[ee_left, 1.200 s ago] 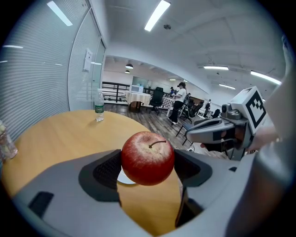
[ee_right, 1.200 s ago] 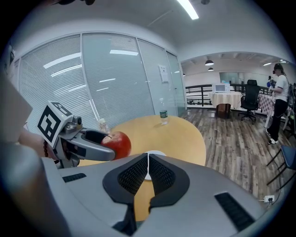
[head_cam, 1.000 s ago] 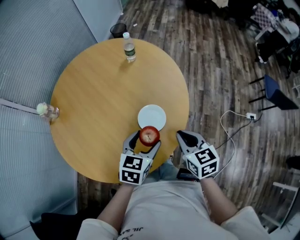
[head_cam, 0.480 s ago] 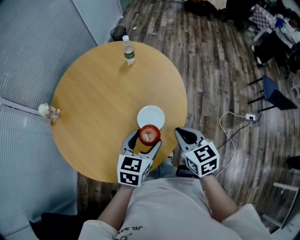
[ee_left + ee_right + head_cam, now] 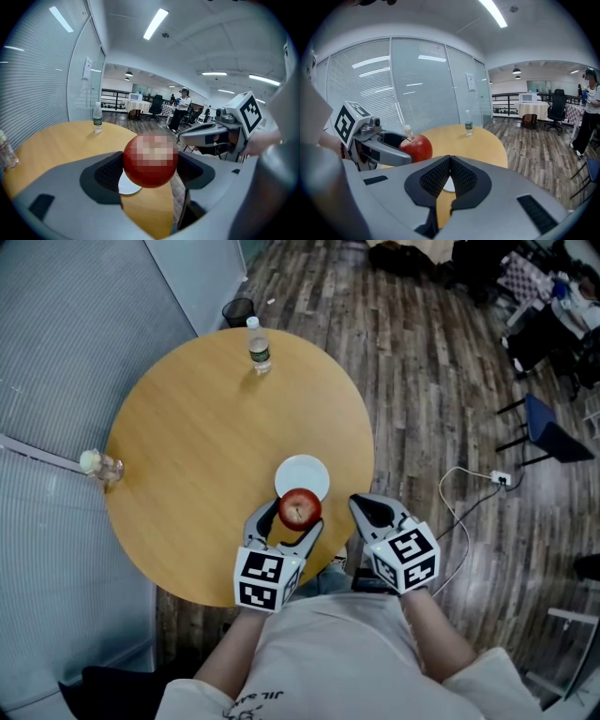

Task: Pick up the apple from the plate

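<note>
The left gripper is pinching the red apple between its two jaws, holding it raised over the near rim of the white plate and clear of it (in the left gripper view the plate shows below the fruit). The right gripper is hanging just to the right of the plate, past the round wooden table's edge, its jaws pressed together on nothing. A water bottle is standing well beyond the plate.
</note>
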Demonstrator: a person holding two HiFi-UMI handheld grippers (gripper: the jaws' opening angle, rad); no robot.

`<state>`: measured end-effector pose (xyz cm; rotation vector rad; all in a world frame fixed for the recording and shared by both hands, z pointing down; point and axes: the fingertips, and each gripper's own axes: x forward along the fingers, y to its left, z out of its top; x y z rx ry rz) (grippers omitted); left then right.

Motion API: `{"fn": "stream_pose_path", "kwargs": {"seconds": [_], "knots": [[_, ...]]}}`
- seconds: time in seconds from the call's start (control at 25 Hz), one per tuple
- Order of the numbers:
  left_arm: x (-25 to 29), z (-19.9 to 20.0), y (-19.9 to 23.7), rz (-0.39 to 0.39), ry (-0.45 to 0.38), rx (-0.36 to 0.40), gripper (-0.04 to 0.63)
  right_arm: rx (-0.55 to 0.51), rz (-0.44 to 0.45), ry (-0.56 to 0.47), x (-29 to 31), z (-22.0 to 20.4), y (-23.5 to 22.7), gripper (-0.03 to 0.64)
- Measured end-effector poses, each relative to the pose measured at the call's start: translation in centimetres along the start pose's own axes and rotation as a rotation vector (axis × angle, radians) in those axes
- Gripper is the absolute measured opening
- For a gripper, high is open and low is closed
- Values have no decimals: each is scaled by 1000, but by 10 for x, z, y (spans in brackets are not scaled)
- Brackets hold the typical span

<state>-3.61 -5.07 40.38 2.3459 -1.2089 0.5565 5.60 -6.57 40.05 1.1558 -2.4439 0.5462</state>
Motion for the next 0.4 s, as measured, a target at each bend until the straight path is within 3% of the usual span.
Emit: {"fn": "stream_pose_path", "kwargs": {"seconds": [0.4], "knots": [[-5,-2,-3,0,9,7,362,-5,-1,-3,-3,1,-2,29]]}}
